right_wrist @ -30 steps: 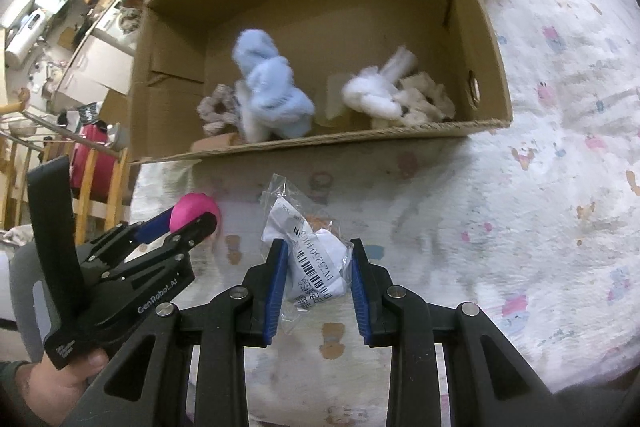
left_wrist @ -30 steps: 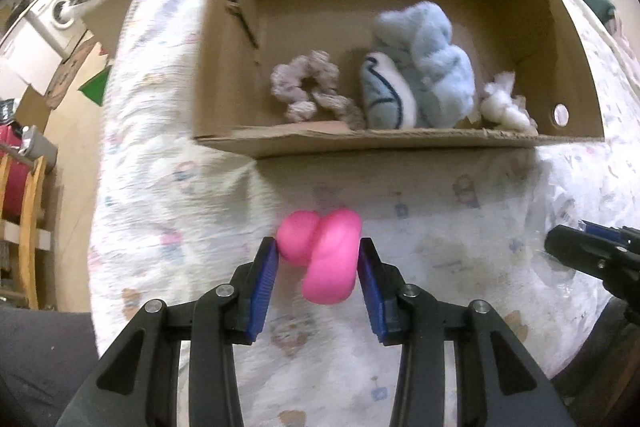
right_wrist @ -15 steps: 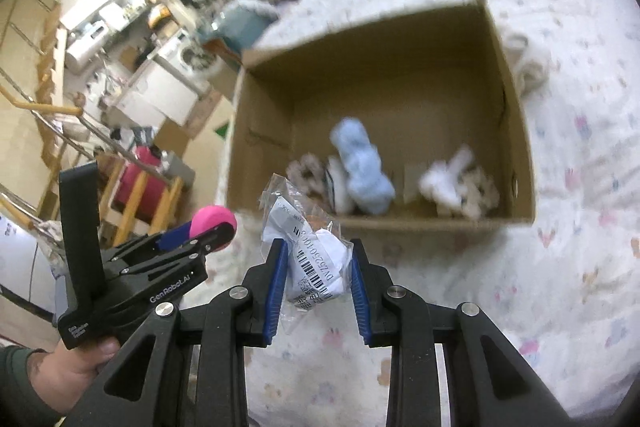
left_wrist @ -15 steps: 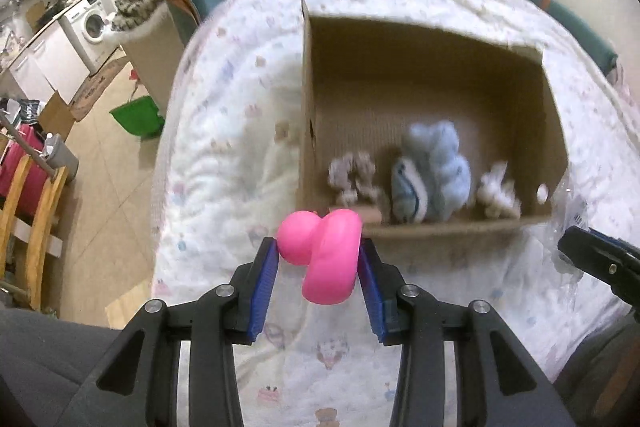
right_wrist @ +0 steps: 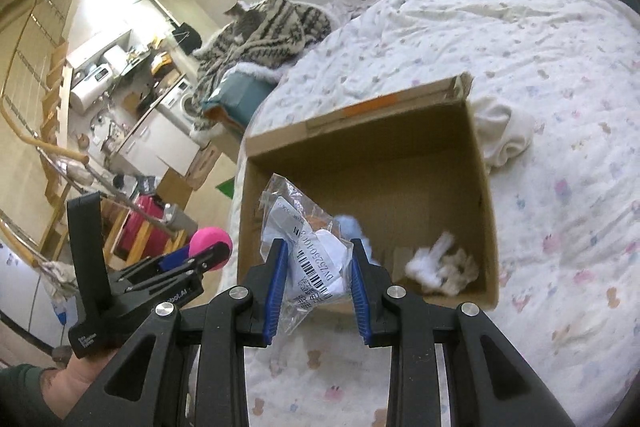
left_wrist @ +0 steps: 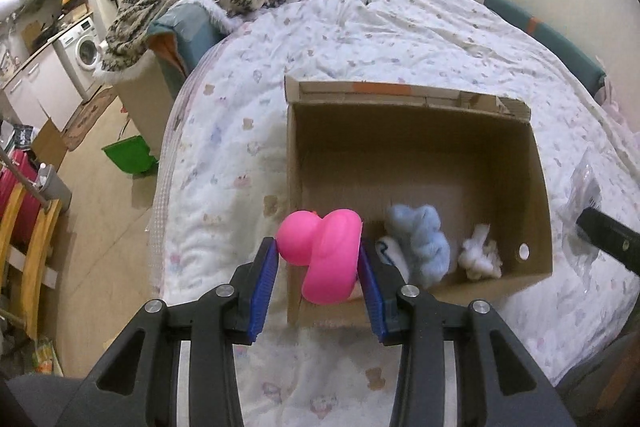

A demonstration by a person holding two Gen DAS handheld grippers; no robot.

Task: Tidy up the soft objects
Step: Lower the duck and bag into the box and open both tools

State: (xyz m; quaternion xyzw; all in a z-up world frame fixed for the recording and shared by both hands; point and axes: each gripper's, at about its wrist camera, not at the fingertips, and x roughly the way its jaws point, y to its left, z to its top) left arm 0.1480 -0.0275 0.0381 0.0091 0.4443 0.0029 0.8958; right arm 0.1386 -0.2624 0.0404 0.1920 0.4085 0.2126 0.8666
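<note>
The bed (left_wrist: 400,39) w/ its teddy-print quilt fills most of the view. On it sits an open cardboard box (left_wrist: 416,131). Inside, at 5 o'clock, lie a fluffy blue toy (left_wrist: 420,231) & a white fluffy bit (left_wrist: 480,255). The left claw (left_wrist: 318,267) squeezes a pink rubber duck (left_wrist: 324,251) at its sides, up above the box's near-left corner. It looks light & squishy, prob slippery. The right claw (right_wrist: 318,279) pinches a clear plastic bag (right_wrist: 308,247) w/ smth soft & white inside. Crinkly, could slide, so grab the fat middle.

both wrist cams sit above the bed's near edge, tilted down; both catch the open cardboard box (left_wrist: 416,155) (right_wrist: 360,163).
</note>
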